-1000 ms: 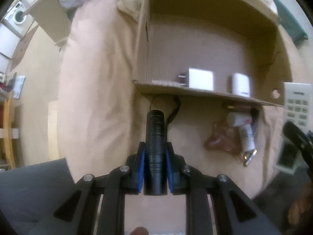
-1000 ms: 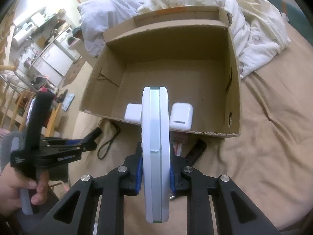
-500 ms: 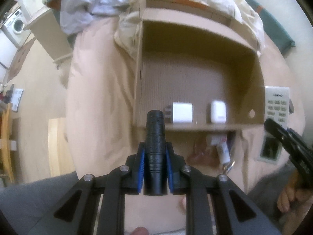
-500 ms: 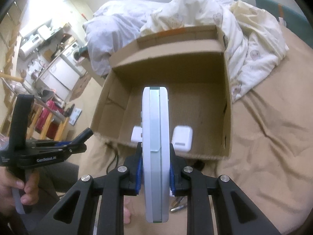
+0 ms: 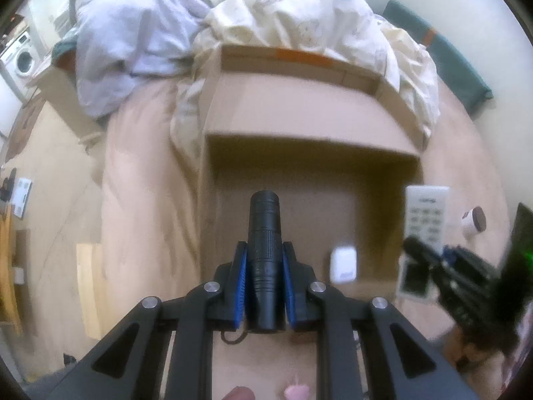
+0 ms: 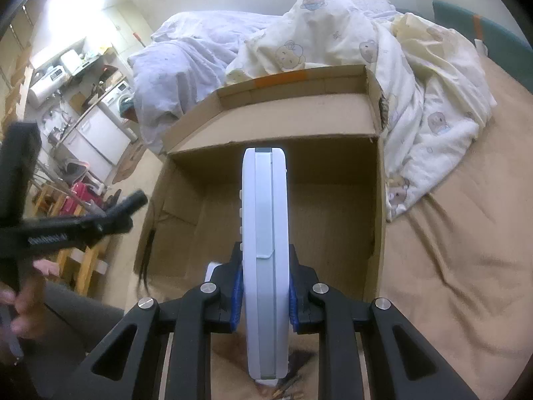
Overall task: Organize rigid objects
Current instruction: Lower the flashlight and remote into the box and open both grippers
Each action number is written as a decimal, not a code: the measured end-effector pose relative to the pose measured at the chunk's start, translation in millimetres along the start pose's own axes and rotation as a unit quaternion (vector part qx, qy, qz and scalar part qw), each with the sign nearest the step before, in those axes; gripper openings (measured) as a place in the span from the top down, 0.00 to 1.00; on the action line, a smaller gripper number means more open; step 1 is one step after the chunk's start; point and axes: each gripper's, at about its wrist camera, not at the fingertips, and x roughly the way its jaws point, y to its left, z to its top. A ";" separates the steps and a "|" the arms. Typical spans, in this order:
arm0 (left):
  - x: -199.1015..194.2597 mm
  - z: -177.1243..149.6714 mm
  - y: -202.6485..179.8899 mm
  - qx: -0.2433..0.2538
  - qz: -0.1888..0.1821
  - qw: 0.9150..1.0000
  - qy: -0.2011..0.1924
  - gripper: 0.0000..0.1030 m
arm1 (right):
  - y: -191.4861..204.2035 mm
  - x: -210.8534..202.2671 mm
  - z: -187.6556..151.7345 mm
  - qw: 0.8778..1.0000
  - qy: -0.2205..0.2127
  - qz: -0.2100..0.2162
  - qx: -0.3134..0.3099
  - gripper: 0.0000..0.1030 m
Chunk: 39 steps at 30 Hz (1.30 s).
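Both hands have lifted toward the cardboard box point(image 6: 373, 200), whose open top now sits below them. The left gripper point(image 5: 265, 286) clamps a black torch point(image 5: 265, 250) mid-barrel: stiff, ribbed, unlikely to slip. The right gripper point(image 6: 265, 293) pinches a white remote point(image 6: 265, 250) edgewise; light, smooth plastic. Box walls leave ample room inside.

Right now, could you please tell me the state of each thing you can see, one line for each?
left gripper: shut on the black flashlight.
right gripper: shut on the white remote control, held on edge.
cardboard box: open, flaps up, on the bed.
white charger: lying inside the box.
duvet: crumpled behind the box.
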 end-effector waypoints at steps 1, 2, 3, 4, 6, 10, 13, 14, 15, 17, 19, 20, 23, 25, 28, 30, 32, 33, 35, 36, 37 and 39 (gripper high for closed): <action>1.5 7.4 -1.8 0.001 0.000 1.000 -0.001 0.83 | -1.0 2.9 3.2 1.000 0.000 -0.002 -0.001 0.78; 2.8 12.1 -2.9 0.003 0.000 1.000 -0.002 0.83 | -1.8 5.7 6.2 1.000 0.001 -0.003 -0.001 0.78; 4.2 18.4 -4.4 0.003 -0.001 1.000 -0.004 0.83 | -2.4 7.9 8.9 1.000 0.001 -0.005 -0.002 0.78; 4.9 22.4 -5.5 0.004 -0.001 1.000 -0.006 0.83 | -3.7 10.5 12.1 1.000 0.001 -0.006 -0.001 0.78; 9.6 31.3 -9.8 0.013 0.000 1.000 -0.006 0.83 | -6.7 14.5 17.1 1.000 -0.001 -0.005 0.001 0.78; 37.6 37.4 -15.9 0.022 0.005 1.000 0.019 0.83 | -12.9 23.3 25.1 1.000 0.001 -0.007 0.007 0.78; 59.6 33.5 -17.4 0.022 0.014 0.999 0.034 0.83 | -15.5 33.2 27.3 1.000 0.014 -0.015 0.009 0.78; 68.6 31.3 -18.2 0.024 0.019 0.999 0.039 0.83 | -16.1 37.4 27.6 1.000 0.021 -0.018 0.009 0.78; 75.7 29.2 -18.4 0.024 0.022 0.999 0.043 0.83 | -16.2 41.7 26.8 0.999 0.028 -0.019 0.010 0.78; 90.4 24.2 -18.4 0.026 0.030 0.998 0.046 0.83 | -16.3 50.6 25.5 0.999 0.042 -0.022 0.009 0.78; 99.8 20.7 -18.2 0.029 0.035 0.998 0.050 0.83 | -15.8 59.3 24.8 0.998 0.055 -0.027 0.007 0.78; 106.5 18.5 -17.6 0.032 0.038 0.997 0.055 0.83 | -15.9 62.6 24.9 0.998 0.059 -0.028 0.007 0.78; 122.0 13.4 -14.2 0.033 0.037 0.996 0.072 0.83 | -14.9 72.9 24.4 0.997 0.071 -0.023 0.006 0.78; 130.3 10.9 -11.1 0.033 0.043 0.995 0.079 0.83 | -14.3 79.8 24.3 0.997 0.080 -0.003 0.011 0.78; 138.9 8.8 -6.8 0.034 0.052 0.995 0.084 0.83 | -11.4 88.5 21.4 0.996 0.090 -0.006 0.003 0.78; 143.0 7.2 -4.7 0.030 0.051 0.994 0.088 0.83 | -10.4 92.7 20.3 0.995 0.096 -0.004 0.003 0.78; 144.6 5.4 -5.3 0.032 0.049 0.994 0.090 0.83 | -9.7 96.3 20.0 0.995 0.101 -0.004 0.003 0.78; 145.1 4.8 -6.5 0.035 0.050 0.994 0.090 0.83 | -9.7 98.2 19.1 0.995 0.104 -0.004 0.002 0.78; 144.8 3.7 -9.0 0.040 0.052 0.994 0.086 0.82 | -10.8 100.4 17.1 0.994 0.109 -0.007 0.006 0.78; 144.7 4.1 -10.6 0.043 0.053 0.994 0.085 0.81 | -11.4 101.4 16.1 0.994 0.112 -0.007 0.009 0.78; 144.1 3.5 -12.4 0.046 0.053 0.994 0.085 0.76 | -12.5 102.1 15.9 0.994 0.113 -0.008 0.011 0.78; 142.2 2.3 -15.5 0.047 0.045 0.994 0.085 0.64 | -12.3 103.4 17.5 0.994 0.112 -0.013 0.013 0.78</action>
